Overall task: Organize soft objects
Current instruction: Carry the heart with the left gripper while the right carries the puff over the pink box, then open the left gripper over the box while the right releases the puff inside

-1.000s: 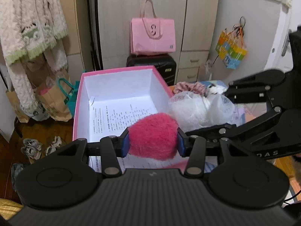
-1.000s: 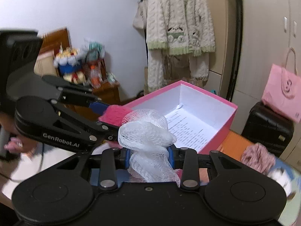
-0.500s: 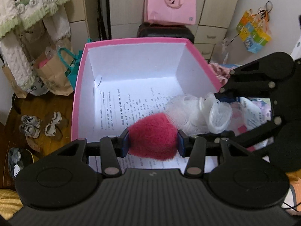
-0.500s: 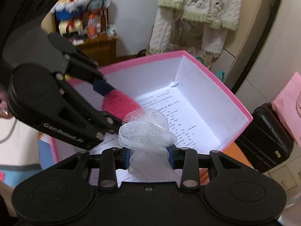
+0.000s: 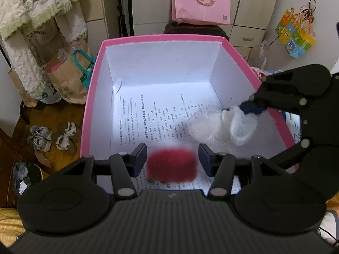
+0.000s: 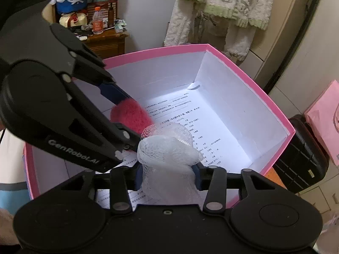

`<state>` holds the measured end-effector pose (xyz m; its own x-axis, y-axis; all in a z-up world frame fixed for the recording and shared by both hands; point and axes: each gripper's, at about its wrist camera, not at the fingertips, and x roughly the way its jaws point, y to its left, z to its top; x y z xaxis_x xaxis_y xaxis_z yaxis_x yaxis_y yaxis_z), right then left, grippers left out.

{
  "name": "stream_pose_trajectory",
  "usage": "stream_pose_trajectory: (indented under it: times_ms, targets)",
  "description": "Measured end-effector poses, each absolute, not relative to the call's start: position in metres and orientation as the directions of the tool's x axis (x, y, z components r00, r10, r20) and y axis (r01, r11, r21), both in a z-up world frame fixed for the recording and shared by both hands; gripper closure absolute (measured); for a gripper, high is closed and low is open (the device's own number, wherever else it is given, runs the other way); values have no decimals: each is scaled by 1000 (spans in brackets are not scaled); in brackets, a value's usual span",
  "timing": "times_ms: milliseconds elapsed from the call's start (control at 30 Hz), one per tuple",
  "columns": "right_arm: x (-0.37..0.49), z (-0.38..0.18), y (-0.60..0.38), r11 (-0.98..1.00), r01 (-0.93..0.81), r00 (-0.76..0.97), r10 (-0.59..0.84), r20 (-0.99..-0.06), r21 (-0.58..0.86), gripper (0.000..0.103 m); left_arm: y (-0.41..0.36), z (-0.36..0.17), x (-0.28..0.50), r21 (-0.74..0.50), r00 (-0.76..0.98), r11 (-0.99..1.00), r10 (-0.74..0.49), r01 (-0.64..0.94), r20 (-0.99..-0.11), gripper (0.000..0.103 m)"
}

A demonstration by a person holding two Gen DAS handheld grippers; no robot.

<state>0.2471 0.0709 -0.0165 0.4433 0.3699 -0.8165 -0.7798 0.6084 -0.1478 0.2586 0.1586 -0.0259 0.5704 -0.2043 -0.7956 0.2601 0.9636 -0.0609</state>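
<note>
A pink box (image 5: 93,97) with white walls and a printed sheet on its floor fills both views (image 6: 275,110). My left gripper (image 5: 172,162) is open above the box's near end; a blurred red fluffy ball (image 5: 172,168) lies between its spread fingers, clear of the pads. The ball also shows in the right wrist view (image 6: 131,115). My right gripper (image 6: 167,174) holds a white mesh puff (image 6: 167,146) between its pads, inside the box at its right side. The puff shows in the left wrist view (image 5: 220,127).
A pink paper bag (image 5: 201,0) sits on a black suitcase (image 6: 305,156) behind the box. Brown paper bags (image 5: 67,78) and shoes (image 5: 53,137) are on the floor at left. Hanging fleece clothes (image 6: 224,6) and a wooden cabinet (image 6: 106,40) stand beyond.
Both grippers moved forward and down over the box. My left gripper opened and released the red ball, which is dropping. The right gripper's pads have spread a little around the puff.
</note>
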Motion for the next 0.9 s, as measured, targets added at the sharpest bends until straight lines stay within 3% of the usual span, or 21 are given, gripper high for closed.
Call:
stream_pose_trajectory:
  times_ms: [33, 67, 300, 567, 900]
  targets:
    - [247, -17, 71, 612, -777, 447, 369, -815, -149, 34, 159, -25, 258, -64, 572, 963, -208, 262, -793, 45]
    - [247, -17, 71, 614, -773, 456, 367, -811, -157, 29, 159, -24, 257, -67, 573, 962, -212, 264, -791, 44]
    - [237, -12, 68, 626, -758, 489, 363, -793, -181, 28, 158, -9, 240, -36, 609, 968, -186, 249, -771, 35]
    - [211, 9, 56, 641, -741, 533, 383, -755, -197, 18, 157, 18, 203, -9, 652, 964, -186, 265, -735, 26]
    - [157, 37, 43, 637, -738, 569, 408, -714, -223, 18, 140, 50, 148, 9, 675, 941, -236, 338, -700, 18]
